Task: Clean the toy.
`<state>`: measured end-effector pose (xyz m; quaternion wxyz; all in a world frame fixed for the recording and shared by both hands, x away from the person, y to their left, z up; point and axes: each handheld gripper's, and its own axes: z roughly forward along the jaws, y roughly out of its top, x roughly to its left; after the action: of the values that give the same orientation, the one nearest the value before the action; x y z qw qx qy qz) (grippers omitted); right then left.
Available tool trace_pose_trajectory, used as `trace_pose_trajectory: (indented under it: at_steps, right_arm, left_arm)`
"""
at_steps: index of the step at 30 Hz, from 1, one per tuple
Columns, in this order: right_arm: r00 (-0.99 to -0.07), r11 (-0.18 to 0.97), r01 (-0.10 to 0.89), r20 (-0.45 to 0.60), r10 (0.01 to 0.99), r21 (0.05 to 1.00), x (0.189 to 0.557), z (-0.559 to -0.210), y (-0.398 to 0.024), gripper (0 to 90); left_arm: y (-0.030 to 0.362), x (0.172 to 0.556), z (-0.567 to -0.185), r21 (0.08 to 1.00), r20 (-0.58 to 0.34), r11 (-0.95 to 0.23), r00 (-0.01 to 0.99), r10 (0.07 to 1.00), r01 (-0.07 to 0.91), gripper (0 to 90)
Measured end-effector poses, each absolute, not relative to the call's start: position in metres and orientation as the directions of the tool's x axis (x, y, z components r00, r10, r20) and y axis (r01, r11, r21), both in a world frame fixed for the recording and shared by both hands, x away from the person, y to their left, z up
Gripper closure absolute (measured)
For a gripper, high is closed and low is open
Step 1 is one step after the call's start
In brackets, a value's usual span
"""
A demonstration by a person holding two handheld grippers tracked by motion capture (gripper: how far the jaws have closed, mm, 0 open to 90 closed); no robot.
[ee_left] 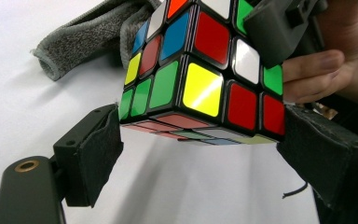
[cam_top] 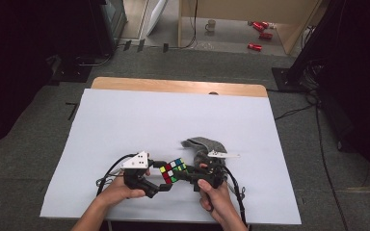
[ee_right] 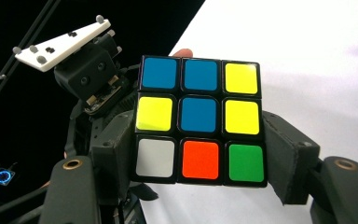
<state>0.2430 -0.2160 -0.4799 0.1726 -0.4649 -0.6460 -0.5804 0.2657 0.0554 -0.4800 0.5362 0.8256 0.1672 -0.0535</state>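
Cube, scrambled, held clear above the white counter near its front edge. Right gripper jaws clamp its lower layer. Left gripper jaws touch both sides. Grey cloth lies just behind.

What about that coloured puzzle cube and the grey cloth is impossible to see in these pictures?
- Puzzle cube, right gripper view: one face shows; the right claw's pads cover its sides.
- Cube, high view: stickers too small to read.
- Grey cloth, left gripper view: cut off by the top edge, partly behind the cube.
- Left claw: whether its pads touch the cube is unclear.
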Motion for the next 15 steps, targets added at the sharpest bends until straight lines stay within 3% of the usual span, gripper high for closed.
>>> trace_pose_trajectory:
  at_steps: [15]
  right_arm:
    - [-0.597,-0.070,0.731,0.686,0.414,0.678,0.2395,-0.4750,-0.2162,34.5]
  left_arm:
    - [0.0597,0.2670,-0.4783,0.868,-0.290,-0.361,0.938,0.190,0.341,15.1]
